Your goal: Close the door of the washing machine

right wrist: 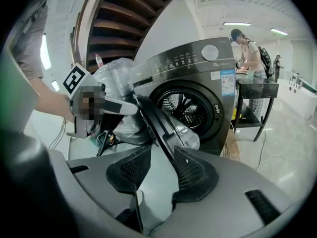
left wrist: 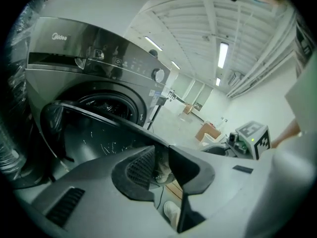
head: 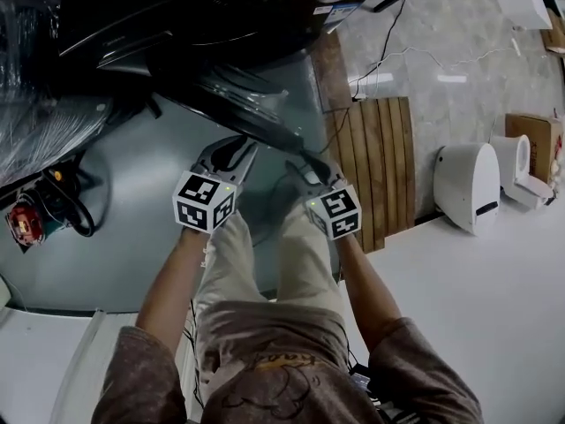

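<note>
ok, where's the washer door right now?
Swung open: in the right gripper view the washing machine door stands edge-on at centre, dead ahead, just left of the drum opening.

Dim and underexposed in the head view around the washing machine (head: 185,25), nearly black across its top. Brighter to the right of the machine, over glossy floor tiles (head: 424,51) streaked with reflected lamp glare. Greyish highlights on crinkled plastic wrap (head: 44,131) to the machine's left. Lit from overhead by long ceiling lamps (left wrist: 222,54), seen above and right of the machine in the left gripper view, slightly blown out. Soft glints along the machine's grey front and on the door glass (right wrist: 190,135). Diffuse, soft-edged shadows below the machine. Strongly bent by fisheye in both gripper views, with black vignetted corners. Soft, out of focus in the near foreground; sharper at the machine.
</note>
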`<state>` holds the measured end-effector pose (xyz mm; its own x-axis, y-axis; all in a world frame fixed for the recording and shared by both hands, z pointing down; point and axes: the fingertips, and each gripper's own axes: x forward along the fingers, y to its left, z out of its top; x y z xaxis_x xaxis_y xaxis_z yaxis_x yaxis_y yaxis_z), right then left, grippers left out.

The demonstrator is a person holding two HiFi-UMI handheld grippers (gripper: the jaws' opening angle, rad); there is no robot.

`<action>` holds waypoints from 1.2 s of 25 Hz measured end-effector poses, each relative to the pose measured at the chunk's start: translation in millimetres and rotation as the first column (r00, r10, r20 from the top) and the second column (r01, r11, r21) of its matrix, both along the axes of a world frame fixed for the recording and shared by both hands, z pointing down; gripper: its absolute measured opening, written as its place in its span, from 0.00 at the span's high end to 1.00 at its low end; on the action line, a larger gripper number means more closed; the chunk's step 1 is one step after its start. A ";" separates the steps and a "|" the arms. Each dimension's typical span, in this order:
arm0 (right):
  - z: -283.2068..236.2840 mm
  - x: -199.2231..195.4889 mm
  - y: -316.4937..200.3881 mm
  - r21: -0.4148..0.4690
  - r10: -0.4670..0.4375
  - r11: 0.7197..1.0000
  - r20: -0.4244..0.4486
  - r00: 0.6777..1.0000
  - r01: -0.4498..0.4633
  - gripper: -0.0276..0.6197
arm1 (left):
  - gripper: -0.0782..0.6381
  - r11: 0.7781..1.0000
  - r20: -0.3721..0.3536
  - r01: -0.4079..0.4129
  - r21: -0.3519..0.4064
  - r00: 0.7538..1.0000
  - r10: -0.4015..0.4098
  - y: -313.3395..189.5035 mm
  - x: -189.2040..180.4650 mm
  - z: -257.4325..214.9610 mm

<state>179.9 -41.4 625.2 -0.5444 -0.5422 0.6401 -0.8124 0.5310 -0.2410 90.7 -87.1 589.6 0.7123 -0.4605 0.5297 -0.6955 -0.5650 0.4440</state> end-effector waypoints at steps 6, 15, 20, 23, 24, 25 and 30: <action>20.8 18.3 -20.6 0.017 0.086 0.996 0.017 0.996 -0.086 0.77 | 0.79 0.999 -0.050 0.021 0.034 0.999 -0.019 -16.7 7.3 -1.7; 30.1 32.5 -44.3 0.074 0.158 0.984 0.052 0.986 -0.162 0.80 | 0.84 0.993 -0.090 0.084 0.084 0.993 -0.077 -33.9 8.0 0.4; 29.9 44.6 -66.0 0.087 0.209 0.973 0.067 0.976 -0.214 0.80 | 0.84 0.992 -0.096 0.091 0.089 0.992 -0.083 -49.0 15.4 0.4; 28.5 51.6 -82.7 0.096 0.224 0.968 0.071 0.972 -0.230 0.80 | 0.84 0.992 -0.082 0.081 0.094 0.994 -0.074 -61.0 18.9 2.6; 28.5 53.8 -88.1 0.096 0.231 0.967 0.072 0.970 -0.238 0.80 | 0.84 0.992 -0.075 0.078 0.095 0.995 -0.071 -65.0 19.4 3.9; 28.8 55.9 -93.5 0.095 0.241 0.964 0.072 0.968 -0.247 0.80 | 0.84 0.993 -0.067 0.075 0.096 0.995 -0.069 -69.2 19.6 5.5; 32.1 65.7 -119.1 0.077 0.304 0.948 0.069 0.950 -0.309 0.80 | 0.84 0.993 -0.058 0.087 0.074 0.995 -0.082 -91.2 17.3 13.2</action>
